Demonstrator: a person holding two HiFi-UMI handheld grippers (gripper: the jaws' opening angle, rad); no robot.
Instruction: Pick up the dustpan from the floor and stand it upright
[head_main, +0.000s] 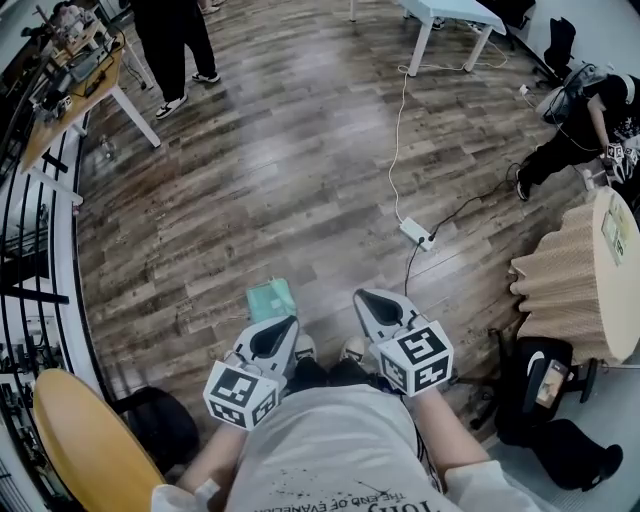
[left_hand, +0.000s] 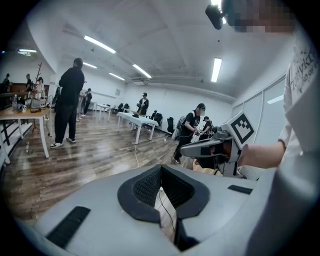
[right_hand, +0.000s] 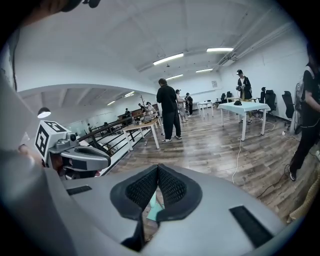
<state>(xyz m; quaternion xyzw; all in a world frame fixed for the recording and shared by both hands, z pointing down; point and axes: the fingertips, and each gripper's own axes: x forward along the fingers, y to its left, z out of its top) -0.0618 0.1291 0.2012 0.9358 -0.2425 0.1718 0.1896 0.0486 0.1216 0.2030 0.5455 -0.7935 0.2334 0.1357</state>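
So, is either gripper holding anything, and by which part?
Nothing. The left gripper and right gripper are shut and empty; the dustpan lies on the floor.

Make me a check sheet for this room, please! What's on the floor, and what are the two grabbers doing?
Surface: wooden plank floor.
Job's things: teal dustpan on the floor by the person's feet, not held; lying or upright can't be told.
Clutter: black bag at lower left.
Grippers: left gripper and right gripper both shut, nothing between the jaws.
Cables: white cable runs to a power strip; a black cable leaves it.
Surroundings: white table, wooden table, corrugated cardboard stand, a standing person.
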